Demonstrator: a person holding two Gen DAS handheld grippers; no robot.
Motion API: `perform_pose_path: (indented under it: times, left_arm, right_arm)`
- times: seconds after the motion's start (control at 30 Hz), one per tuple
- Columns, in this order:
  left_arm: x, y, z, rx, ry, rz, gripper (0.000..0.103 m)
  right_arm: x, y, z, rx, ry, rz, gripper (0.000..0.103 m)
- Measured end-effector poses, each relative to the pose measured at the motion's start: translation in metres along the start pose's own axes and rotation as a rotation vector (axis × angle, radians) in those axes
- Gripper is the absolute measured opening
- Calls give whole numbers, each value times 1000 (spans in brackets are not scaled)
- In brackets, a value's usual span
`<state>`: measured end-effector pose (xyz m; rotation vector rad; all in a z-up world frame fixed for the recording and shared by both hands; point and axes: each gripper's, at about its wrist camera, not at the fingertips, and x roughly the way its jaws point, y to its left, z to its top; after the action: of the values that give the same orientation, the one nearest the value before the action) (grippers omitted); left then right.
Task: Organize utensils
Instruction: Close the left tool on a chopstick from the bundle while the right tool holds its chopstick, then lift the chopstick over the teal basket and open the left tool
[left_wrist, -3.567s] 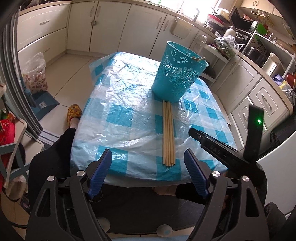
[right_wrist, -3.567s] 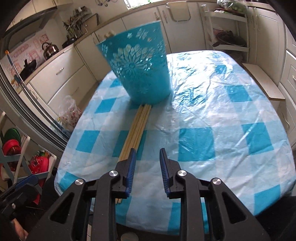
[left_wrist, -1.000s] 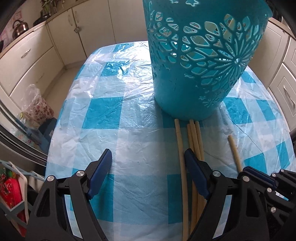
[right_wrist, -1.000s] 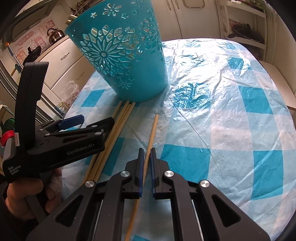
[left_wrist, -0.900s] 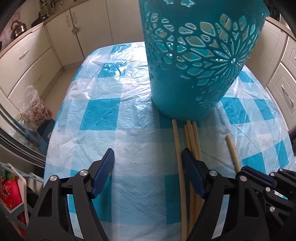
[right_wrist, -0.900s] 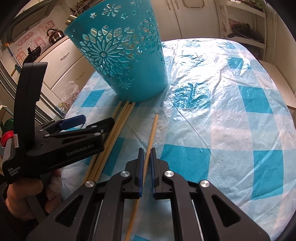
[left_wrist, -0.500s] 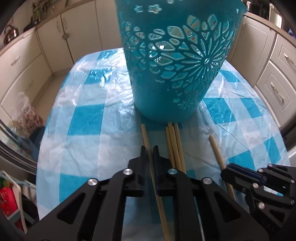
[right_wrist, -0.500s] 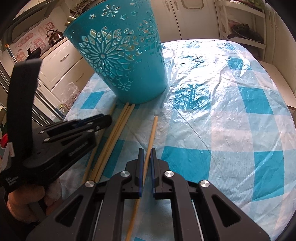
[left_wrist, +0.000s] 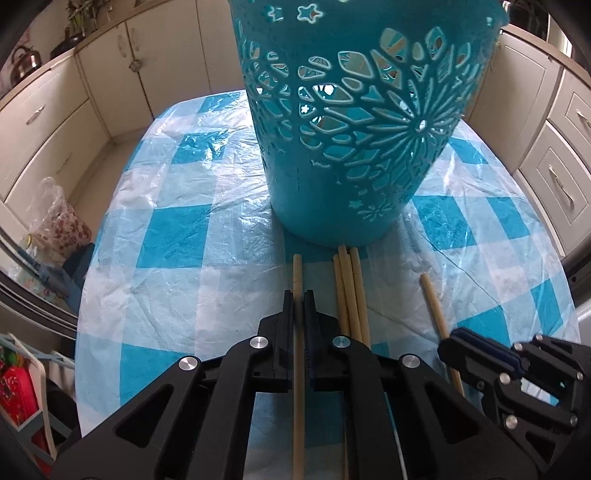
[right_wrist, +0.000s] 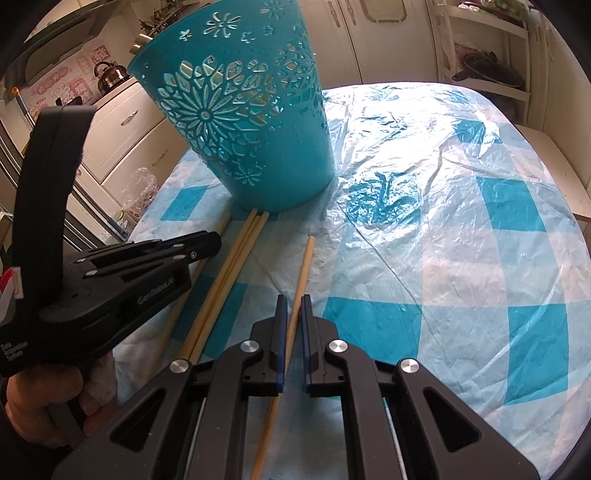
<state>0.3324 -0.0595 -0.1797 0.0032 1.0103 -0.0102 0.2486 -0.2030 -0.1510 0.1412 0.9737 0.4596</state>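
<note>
A teal cut-out basket (left_wrist: 362, 122) stands on the checked tablecloth; it also shows in the right wrist view (right_wrist: 243, 110). Long wooden sticks lie in front of it. My left gripper (left_wrist: 299, 295) is shut on one wooden stick (left_wrist: 297, 273), the leftmost, whose far end points at the basket. My right gripper (right_wrist: 291, 299) is shut on another wooden stick (right_wrist: 304, 266), set apart to the right. Three more sticks (left_wrist: 349, 288) lie bunched between them on the cloth (right_wrist: 236, 251). The left gripper body (right_wrist: 122, 266) shows in the right wrist view, the right gripper body (left_wrist: 517, 373) in the left.
The table (right_wrist: 461, 221) has a blue and white plastic cloth. Cream kitchen cabinets (left_wrist: 55, 122) surround it. A kettle (right_wrist: 109, 75) sits on the counter. A plastic bag (left_wrist: 55, 218) lies on the floor at the left. Light sticks show inside the basket.
My left gripper moved in toward the basket and closed from wide open onto the leftmost stick. My right gripper stays shut on its separated stick.
</note>
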Motion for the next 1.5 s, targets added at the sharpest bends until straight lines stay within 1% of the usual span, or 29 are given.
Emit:
perform_pose_path:
  times: [0.2, 0.33, 0.43, 0.5, 0.6, 0.67, 0.7, 0.8, 0.9, 0.97, 1.07, 1.2, 1.3, 1.37, 1.43, 1.5]
  left_arm:
    - [-16, 2, -8, -4, -22, -17, 5]
    - [-33, 5, -14, -16, -42, -47, 5]
    - [-51, 11, -18, -42, -67, -94, 5]
    - [-68, 21, -20, -80, -93, -147, 5]
    - [-96, 39, -20, -136, -153, -220, 5]
    - [-120, 52, -15, -174, -215, -264, 5]
    - [-129, 56, -10, -184, -238, -276, 5]
    - [-156, 67, 4, -224, -311, -315, 5]
    - [-177, 70, 27, -241, -384, -339, 5]
    - [-185, 69, 39, -242, -422, -337, 5]
    - [-195, 65, 67, -245, -510, -318, 5]
    - [-203, 62, 96, -262, -620, -277, 5]
    - [-207, 58, 117, -293, -725, -215, 5]
    - [-206, 56, 127, -307, -779, -183, 5]
    - [-200, 51, 139, -313, -822, -142, 5]
    - [-187, 46, 150, -306, -838, -105, 5]
  right_arm:
    - [1, 1, 0, -10, -14, -6, 8]
    - [1, 3, -1, -19, -22, -15, 8]
    - [1, 4, -2, -24, -30, -22, 8]
    - [1, 5, -3, -27, -36, -27, 8]
    - [0, 6, -4, -30, -43, -33, 9]
    - [0, 8, -5, -35, -48, -35, 11]
    - [0, 8, -5, -36, -49, -34, 12]
    - [0, 12, -6, -49, -53, -31, 20]
    - [0, 16, -7, -69, -56, -34, 26]
    - [0, 18, -7, -83, -58, -41, 27]
    - [2, 18, -7, -83, -60, -38, 29]
    - [2, 17, -5, -72, -58, -22, 32]
    - [3, 17, -4, -66, -52, -12, 35]
    - [4, 18, -3, -67, -50, -10, 37]
    - [5, 18, -1, -70, -46, -11, 37]
    - [5, 18, -1, -67, -41, -9, 37]
